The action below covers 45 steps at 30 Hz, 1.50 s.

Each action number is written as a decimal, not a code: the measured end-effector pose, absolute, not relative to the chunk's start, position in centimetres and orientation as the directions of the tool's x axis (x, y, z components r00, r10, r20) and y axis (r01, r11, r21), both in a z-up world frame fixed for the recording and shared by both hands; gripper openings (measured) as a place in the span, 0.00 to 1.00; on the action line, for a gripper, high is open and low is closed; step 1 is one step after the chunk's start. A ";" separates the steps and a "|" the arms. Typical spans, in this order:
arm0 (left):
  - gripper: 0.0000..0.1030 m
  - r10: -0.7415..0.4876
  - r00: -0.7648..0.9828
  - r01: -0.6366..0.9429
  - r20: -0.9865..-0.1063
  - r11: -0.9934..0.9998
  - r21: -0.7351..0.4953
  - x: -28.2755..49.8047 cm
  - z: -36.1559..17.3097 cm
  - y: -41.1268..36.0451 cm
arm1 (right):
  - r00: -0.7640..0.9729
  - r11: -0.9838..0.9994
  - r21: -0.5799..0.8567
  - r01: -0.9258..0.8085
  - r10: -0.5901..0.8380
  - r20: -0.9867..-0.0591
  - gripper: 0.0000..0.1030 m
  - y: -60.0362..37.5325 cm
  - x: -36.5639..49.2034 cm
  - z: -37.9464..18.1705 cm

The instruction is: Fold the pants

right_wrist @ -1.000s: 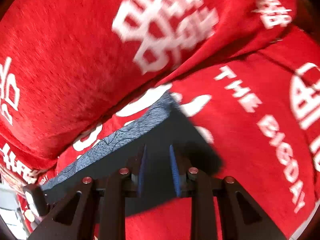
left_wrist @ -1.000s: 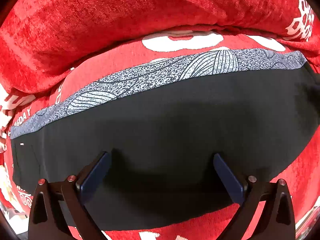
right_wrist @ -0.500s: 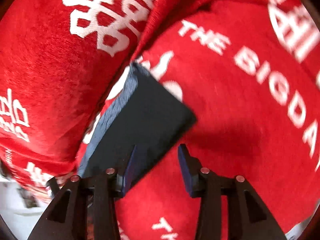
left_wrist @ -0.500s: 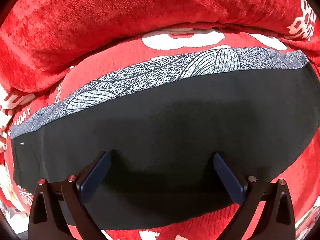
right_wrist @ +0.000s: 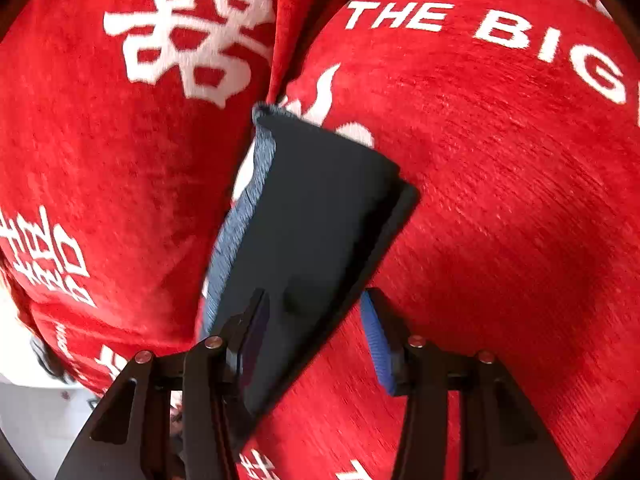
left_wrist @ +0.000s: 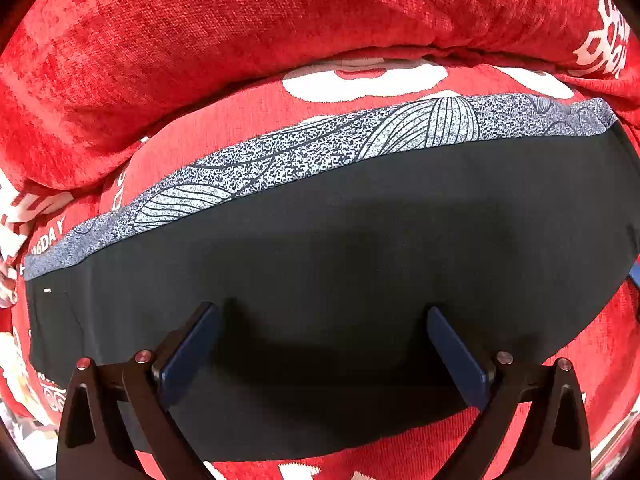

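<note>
The black pants (left_wrist: 340,264) lie folded flat on a red sofa seat, with a grey patterned band (left_wrist: 320,148) along their far edge. My left gripper (left_wrist: 320,320) is open wide and empty, just above the pants' near half. In the right wrist view the pants (right_wrist: 312,224) show as a narrow dark slab with the band (right_wrist: 240,224) on its left side. My right gripper (right_wrist: 314,312) is open, its jaws either side of the pants' right edge, holding nothing.
The red sofa back cushion (left_wrist: 280,20) rises right behind the pants. The red seat cover with white lettering (right_wrist: 500,140) spreads to the right of the pants. A pale floor (right_wrist: 24,412) shows at the lower left.
My right gripper has opened and let go of the pants' end, then swung its view round. The pants now lie on the seat. My left gripper has stayed still.
</note>
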State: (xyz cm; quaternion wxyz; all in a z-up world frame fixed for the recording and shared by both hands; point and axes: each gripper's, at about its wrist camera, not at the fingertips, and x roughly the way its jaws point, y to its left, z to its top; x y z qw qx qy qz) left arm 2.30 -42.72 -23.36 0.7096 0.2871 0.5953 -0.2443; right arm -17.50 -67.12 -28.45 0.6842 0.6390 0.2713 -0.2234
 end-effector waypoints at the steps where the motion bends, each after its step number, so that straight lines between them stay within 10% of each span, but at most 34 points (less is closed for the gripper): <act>1: 1.00 -0.006 0.173 0.688 -0.985 0.716 0.117 2.3 -23.4 -42.7 | 0.765 0.070 0.765 0.641 0.032 -0.644 0.51 -67.3 -17.4 -28.6; 13: 1.00 -0.065 0.181 0.658 -0.981 0.750 0.071 3.4 -20.9 -43.3 | 0.777 0.092 0.775 0.625 0.022 -0.629 0.53 -68.7 -13.7 -28.7; 15: 1.00 -0.106 0.196 0.662 -0.975 0.748 0.051 3.4 -19.9 -43.9 | 0.765 0.075 0.766 0.639 0.038 -0.642 0.46 -68.8 -13.4 -28.6; 17: 1.00 -0.122 0.200 0.678 -0.972 0.733 0.048 3.3 -19.9 -45.1 | 0.745 0.102 0.747 0.657 0.068 -0.664 0.16 -68.9 -12.7 -28.4; 45: 1.00 -0.184 0.164 0.610 -0.969 0.791 -0.047 10.4 -19.9 -30.9 | 0.605 0.803 0.274 0.529 -0.131 -0.786 0.15 -51.7 0.7 -11.5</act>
